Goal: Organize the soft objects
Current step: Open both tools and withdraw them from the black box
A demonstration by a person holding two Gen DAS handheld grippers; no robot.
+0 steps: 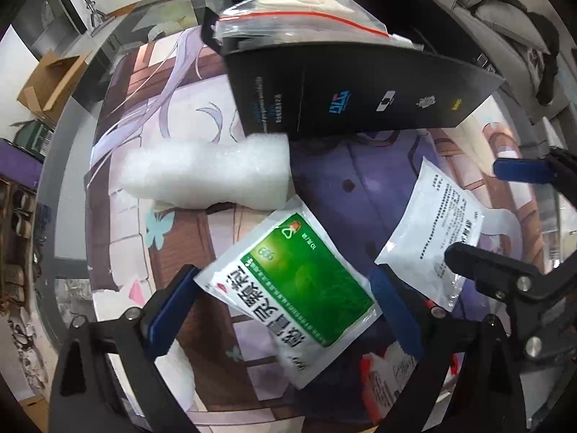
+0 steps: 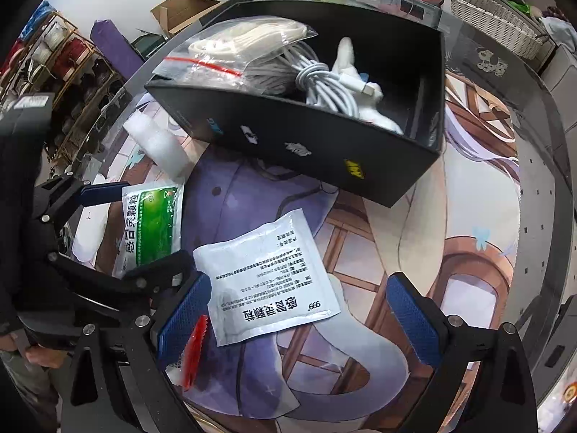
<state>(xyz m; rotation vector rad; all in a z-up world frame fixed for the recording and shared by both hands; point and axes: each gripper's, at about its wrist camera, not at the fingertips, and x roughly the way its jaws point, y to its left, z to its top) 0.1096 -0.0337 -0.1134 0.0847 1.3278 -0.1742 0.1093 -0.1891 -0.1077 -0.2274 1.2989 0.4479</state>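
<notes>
My left gripper is open, its blue pads on either side of a green-and-white sachet that lies on the printed mat. My right gripper is open over a white sachet with black text; that sachet also shows in the left wrist view. A black box at the back holds a zip bag, a coiled white cable and a white plush piece. A white foam piece lies in front of the box. A red-and-white packet lies under the left gripper.
The printed mat covers a round glass table. The green sachet and left gripper show at the left of the right wrist view. A wicker basket and cardboard box stand beyond the table.
</notes>
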